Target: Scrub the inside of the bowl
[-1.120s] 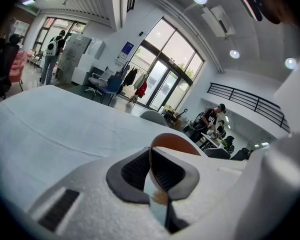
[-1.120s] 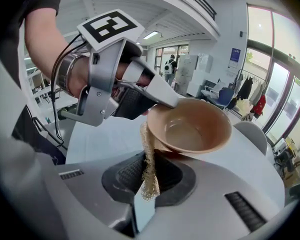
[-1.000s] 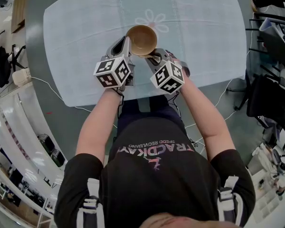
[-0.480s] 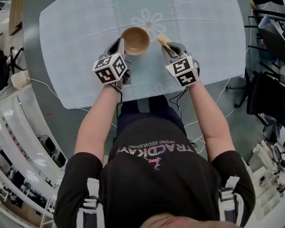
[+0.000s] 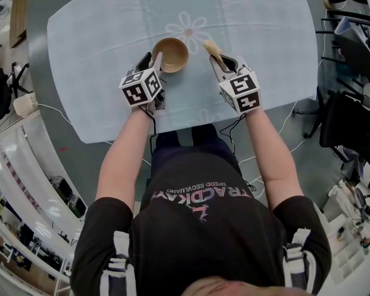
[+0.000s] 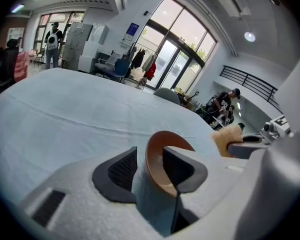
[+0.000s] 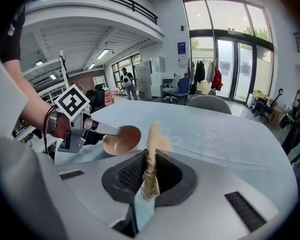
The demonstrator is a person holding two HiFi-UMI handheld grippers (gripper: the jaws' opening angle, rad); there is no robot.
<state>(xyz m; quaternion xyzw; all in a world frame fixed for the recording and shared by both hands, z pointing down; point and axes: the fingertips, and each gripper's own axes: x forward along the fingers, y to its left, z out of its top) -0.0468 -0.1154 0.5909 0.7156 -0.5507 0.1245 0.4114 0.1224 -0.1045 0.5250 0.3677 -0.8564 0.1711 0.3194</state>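
Observation:
The brown wooden bowl (image 5: 170, 55) sits on the light blue tablecloth (image 5: 259, 23) in front of the person. My left gripper (image 5: 153, 61) is at its left rim. In the left gripper view the bowl's rim (image 6: 157, 159) stands between the jaws of the left gripper (image 6: 152, 165). These jaws have just been opening, and a gap of cloth shows beside the rim. To the right of the bowl and apart from it, my right gripper (image 5: 221, 61) is shut on a tan fibrous scrubber (image 5: 209, 47). The scrubber (image 7: 151, 159) sticks up from the right gripper (image 7: 150, 176), with the bowl (image 7: 122, 139) beyond it.
A flower print (image 5: 188, 26) lies on the cloth just behind the bowl. The table's near edge (image 5: 191, 123) runs close under both grippers. Dark racks (image 5: 351, 60) stand at the right and white shelving (image 5: 24, 165) at the left. Cables cross the floor.
The bowl has come down and a little left, from between both grippers onto the cloth. The right gripper has swung away to the right with the scrubber. The left jaws now stand apart.

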